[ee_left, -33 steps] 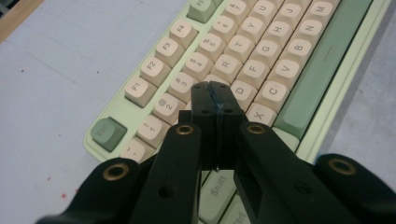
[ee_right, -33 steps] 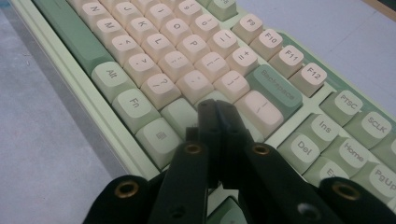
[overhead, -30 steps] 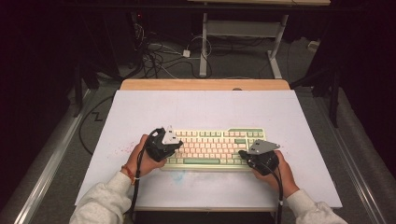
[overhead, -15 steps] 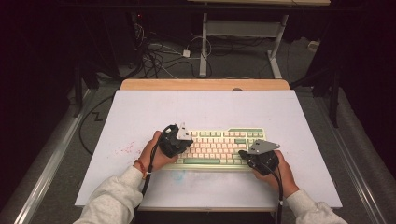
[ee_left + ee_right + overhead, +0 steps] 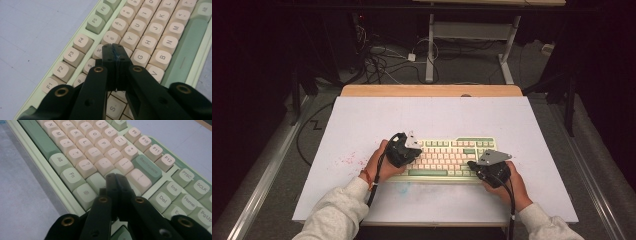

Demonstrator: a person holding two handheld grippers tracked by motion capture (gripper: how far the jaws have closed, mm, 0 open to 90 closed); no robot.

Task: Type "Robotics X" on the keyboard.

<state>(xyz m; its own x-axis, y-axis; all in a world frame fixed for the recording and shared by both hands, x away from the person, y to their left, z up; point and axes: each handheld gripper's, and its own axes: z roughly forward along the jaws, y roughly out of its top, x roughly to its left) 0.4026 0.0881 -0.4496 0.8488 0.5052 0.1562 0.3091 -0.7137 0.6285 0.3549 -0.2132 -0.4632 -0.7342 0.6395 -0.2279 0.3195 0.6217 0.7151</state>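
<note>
1. Nearest the person, the right gripper (image 5: 490,169) sits over the right end of the keyboard (image 5: 447,157). In the right gripper view its jaws are pressed together with nothing between them, the tips (image 5: 115,178) poised just above the keys below the Backspace key (image 5: 147,167), near the Enter block.

2. Toward the keyboard's left half, the left gripper (image 5: 404,150) is likewise clenched empty. In the left gripper view its joined tips (image 5: 113,50) hang over the number and letter rows, close to the keys around 5 and T, with the G key (image 5: 140,57) just beside them.

3. The keyboard lies flat on the white table sheet (image 5: 432,120), near the person's edge and roughly centred across it. The spacebar (image 5: 427,173) faces the person; the function row (image 5: 75,48) runs along the keyboard's far edge.

4. My reading is that the step in hand is typing: each closed gripper serves as a single fingertip for pressing keys. Whether either tip touches a key at this instant I cannot tell.

5. The next move probably calls for a short, straight dip onto one chosen key, keeping the jaws clamped so the tip stays narrow. The risk is clipping a neighbouring key, since the caps stand close together.

6. Beyond the keyboard's far edge the sheet is bare, then comes the wooden table edge (image 5: 432,90), with cables (image 5: 387,55) on the floor behind.
</note>
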